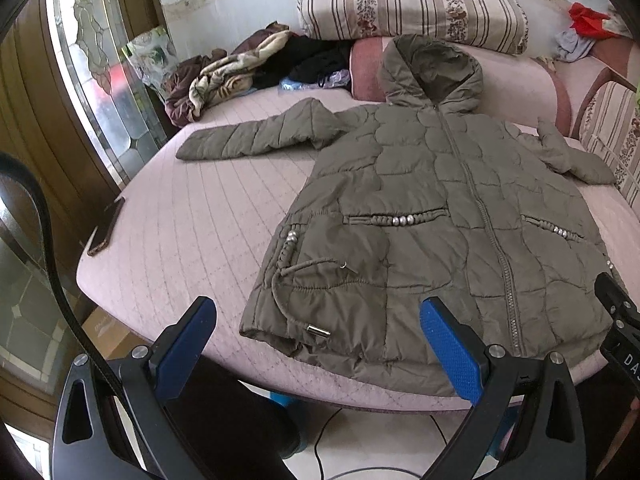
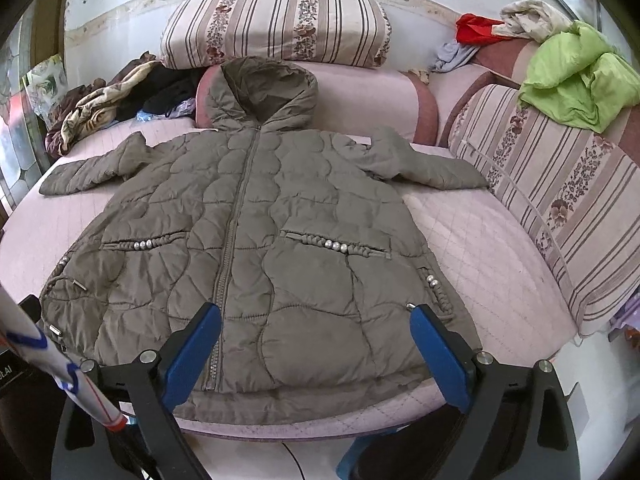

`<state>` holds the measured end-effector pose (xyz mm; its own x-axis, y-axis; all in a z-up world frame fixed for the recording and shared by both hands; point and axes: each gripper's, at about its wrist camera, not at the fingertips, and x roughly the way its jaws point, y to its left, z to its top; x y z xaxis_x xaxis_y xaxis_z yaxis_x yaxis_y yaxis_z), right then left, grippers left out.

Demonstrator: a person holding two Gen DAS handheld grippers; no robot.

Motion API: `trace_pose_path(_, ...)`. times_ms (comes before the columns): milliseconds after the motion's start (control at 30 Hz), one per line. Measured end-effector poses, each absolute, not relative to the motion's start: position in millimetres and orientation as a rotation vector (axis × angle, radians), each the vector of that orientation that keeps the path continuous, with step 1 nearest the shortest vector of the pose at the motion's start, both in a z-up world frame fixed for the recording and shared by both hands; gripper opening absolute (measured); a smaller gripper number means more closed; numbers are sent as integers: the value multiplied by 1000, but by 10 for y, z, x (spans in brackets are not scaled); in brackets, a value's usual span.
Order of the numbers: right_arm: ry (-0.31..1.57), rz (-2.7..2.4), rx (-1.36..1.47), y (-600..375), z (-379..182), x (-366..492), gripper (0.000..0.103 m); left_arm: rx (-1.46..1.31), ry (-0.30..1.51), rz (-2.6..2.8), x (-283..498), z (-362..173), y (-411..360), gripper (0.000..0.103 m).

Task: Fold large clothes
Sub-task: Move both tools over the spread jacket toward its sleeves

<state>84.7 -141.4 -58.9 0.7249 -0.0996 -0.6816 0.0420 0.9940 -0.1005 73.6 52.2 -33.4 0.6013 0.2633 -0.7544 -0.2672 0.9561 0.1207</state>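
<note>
An olive quilted hooded jacket [image 1: 432, 216] [image 2: 256, 240] lies flat, front up and zipped, on a pink quilted bed, with both sleeves spread out to the sides and its hood toward the pillows. My left gripper [image 1: 320, 320] hovers open over the jacket's lower left hem, nothing between its blue pads. Over the bottom hem at the middle, my right gripper [image 2: 316, 320] is open too and holds nothing. The tip of the right gripper [image 1: 616, 304] shows at the right edge of the left wrist view.
Striped floral pillows [image 2: 276, 24] lie behind the hood. A heap of blankets and dark clothes [image 1: 248, 68] sits at the back left. A striped cushion [image 2: 560, 208] with a green garment [image 2: 576, 80] borders the right. A phone [image 1: 106, 228] lies on the bed's left edge [image 1: 132, 280]. Cables run on the floor.
</note>
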Motion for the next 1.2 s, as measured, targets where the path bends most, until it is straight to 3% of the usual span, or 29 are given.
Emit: trace_pose_path(1200,787,-51,-179,-1039,-581,1154,97,-91,890,388,986,-476,1261,102)
